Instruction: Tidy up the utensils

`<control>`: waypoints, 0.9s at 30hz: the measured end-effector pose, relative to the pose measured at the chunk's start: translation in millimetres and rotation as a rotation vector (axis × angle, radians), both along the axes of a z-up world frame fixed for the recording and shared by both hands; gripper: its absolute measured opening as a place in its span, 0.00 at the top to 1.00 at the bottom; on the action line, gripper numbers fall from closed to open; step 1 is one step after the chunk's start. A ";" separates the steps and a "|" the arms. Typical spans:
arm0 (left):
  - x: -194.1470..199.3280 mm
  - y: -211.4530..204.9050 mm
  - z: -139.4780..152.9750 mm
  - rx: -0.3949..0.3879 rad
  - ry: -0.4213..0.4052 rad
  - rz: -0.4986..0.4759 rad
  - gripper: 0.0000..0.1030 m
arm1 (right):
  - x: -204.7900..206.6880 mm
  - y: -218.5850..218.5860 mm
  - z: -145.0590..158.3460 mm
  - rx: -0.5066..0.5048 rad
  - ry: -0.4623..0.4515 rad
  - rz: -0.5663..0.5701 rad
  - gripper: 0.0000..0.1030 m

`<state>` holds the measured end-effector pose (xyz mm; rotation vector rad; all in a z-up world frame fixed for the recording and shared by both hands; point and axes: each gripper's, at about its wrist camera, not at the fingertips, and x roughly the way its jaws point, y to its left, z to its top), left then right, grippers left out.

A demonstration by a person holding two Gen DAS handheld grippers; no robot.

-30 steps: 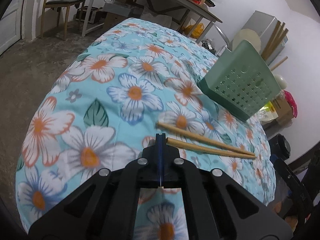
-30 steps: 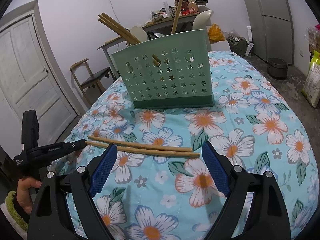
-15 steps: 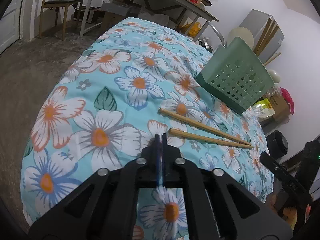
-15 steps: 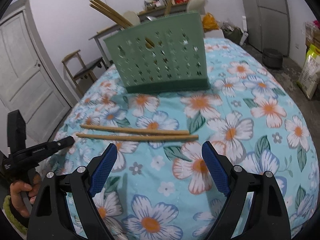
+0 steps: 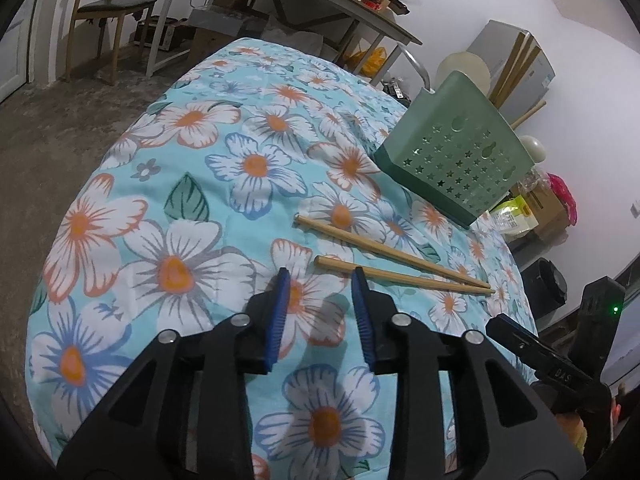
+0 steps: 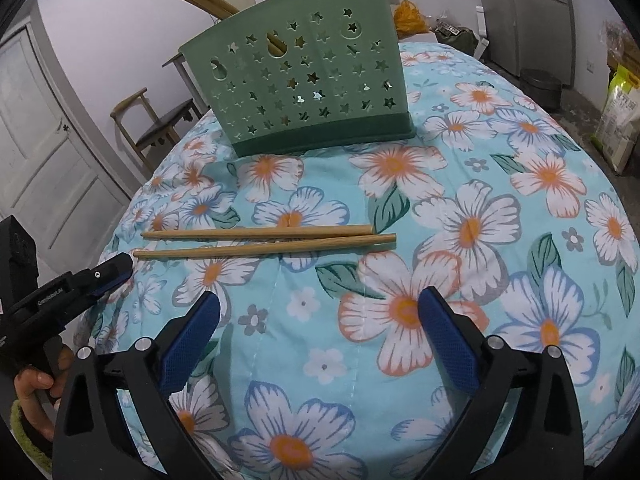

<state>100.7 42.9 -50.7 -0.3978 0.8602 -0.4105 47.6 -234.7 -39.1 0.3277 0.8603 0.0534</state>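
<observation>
Left gripper (image 5: 320,276): we see its jaws part-way apart, having just been opening, with nothing between them. It hangs over the flowered cloth (image 5: 184,240) at our near edge of the table, just short of the thick ends of the chopsticks.

Right gripper (image 6: 320,312): its jaws have just been opening and stand spread wide and empty, over the cloth at the opposite near edge, aimed at the middle of the pair.

Chopsticks (image 6: 264,240): the two lie side by side in the middle of the table, almost touching, thin ends toward the left gripper as the right view shows them.

Risk at the grasp: we judge that round sticks on soft cloth can roll or scissor apart as the pads close, so one may slip out.

Risk from the cloth: it looks quilted and loose, so pads dipping too low could pinch fabric and drag it.

Risk between the hands: both grippers face the same pair, so we could knock a stick away if both reach in together.

Basket (image 6: 304,80): the green holder stands toward the far edge, well apart from the pair, with long wooden sticks already leaning inside.

Risk at the drop: we judge a tilted chopstick could catch the rim or those sticks and tip the light basket.
</observation>
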 end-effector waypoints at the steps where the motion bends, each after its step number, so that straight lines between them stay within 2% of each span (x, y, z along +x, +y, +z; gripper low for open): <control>1: 0.1 -1.3 0.7 0.001 -0.003 -0.003 0.66 | -0.4 -0.9 -0.2 0.007 -0.003 -0.003 0.06; 9: -0.3 -7.1 6.7 0.024 -0.024 0.000 0.45 | -2.6 -0.3 -1.4 0.000 -0.024 -0.008 0.06; 20: -0.8 -6.5 3.8 -0.016 -0.021 0.011 0.22 | -9.3 5.2 -3.7 -0.046 -0.054 -0.006 0.06; 25: -1.7 -11.0 3.3 -0.015 -0.032 0.010 0.15 | -10.7 6.0 -4.1 -0.057 -0.058 0.000 0.06; 27: -2.1 -9.3 2.5 -0.039 -0.037 0.017 0.14 | -10.6 5.5 -3.8 -0.057 -0.058 0.004 0.06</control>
